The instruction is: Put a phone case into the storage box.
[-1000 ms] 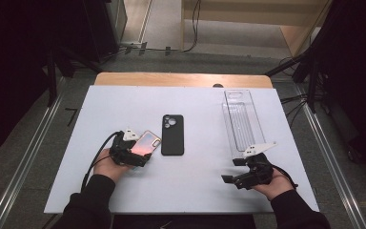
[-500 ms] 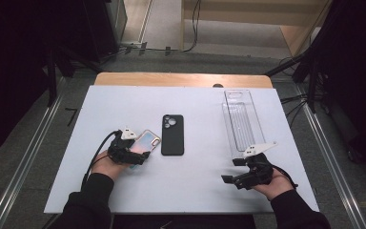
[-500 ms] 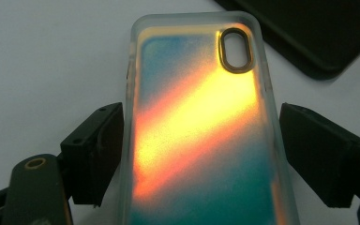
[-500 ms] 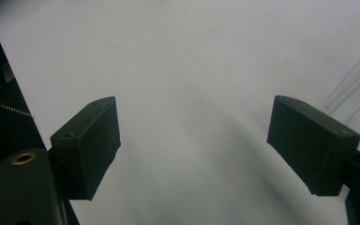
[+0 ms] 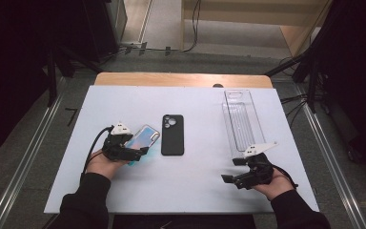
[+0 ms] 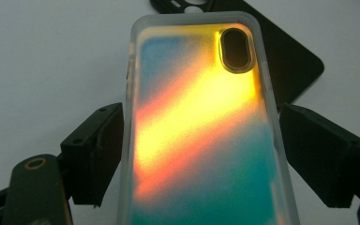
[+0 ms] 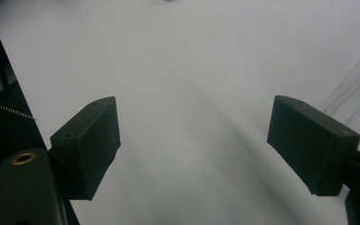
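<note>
Between the left tongs (image 6: 201,154), an unlabelled iridescent phone case (image 6: 201,131).

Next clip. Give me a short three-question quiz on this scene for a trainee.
1. What is between the jaws of the left claw? A a mug; B an iridescent phone case; C a spoon.
2. True or false: the right claw grips the clear tray.
3. What lies on the table between the iridescent phone case and the clear tray?
Key: 1 B; the jaws have just been closing on it. 2 False; it is open and empty. 3 A black phone case.
</note>
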Tool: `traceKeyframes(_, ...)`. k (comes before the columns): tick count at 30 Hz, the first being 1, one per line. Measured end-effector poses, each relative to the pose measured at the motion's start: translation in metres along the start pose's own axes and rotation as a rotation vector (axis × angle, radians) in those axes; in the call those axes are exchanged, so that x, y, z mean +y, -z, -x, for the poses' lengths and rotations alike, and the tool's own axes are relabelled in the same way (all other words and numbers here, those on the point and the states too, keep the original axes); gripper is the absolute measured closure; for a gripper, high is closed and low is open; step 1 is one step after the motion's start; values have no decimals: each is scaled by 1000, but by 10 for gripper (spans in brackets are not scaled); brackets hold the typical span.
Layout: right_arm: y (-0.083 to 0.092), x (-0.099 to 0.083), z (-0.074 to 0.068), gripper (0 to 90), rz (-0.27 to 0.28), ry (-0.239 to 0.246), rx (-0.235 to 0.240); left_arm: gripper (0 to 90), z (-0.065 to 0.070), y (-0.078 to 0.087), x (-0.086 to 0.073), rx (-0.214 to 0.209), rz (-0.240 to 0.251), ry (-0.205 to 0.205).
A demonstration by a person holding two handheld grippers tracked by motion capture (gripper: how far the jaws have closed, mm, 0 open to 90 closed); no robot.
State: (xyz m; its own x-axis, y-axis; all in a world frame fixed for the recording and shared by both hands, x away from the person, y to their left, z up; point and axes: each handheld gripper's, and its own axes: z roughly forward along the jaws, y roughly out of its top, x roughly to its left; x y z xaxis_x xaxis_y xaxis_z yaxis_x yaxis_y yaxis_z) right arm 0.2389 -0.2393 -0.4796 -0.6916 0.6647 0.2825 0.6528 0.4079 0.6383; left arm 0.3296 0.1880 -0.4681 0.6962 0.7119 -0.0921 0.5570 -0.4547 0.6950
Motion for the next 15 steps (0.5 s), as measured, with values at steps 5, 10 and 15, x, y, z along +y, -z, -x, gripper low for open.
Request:
traceKeyframes(5, 1, 1, -2, 156, 16, 10, 2, 168, 8, 6, 2, -48, 5, 12)
traceKeyframes(10, 1, 1, -1, 156, 6, 1, 4, 168, 16, 12, 4, -95, 14, 27)
traceKeyframes(15, 3, 2, -1, 156, 31, -6, 19, 168, 28, 14, 6, -130, 20, 31)
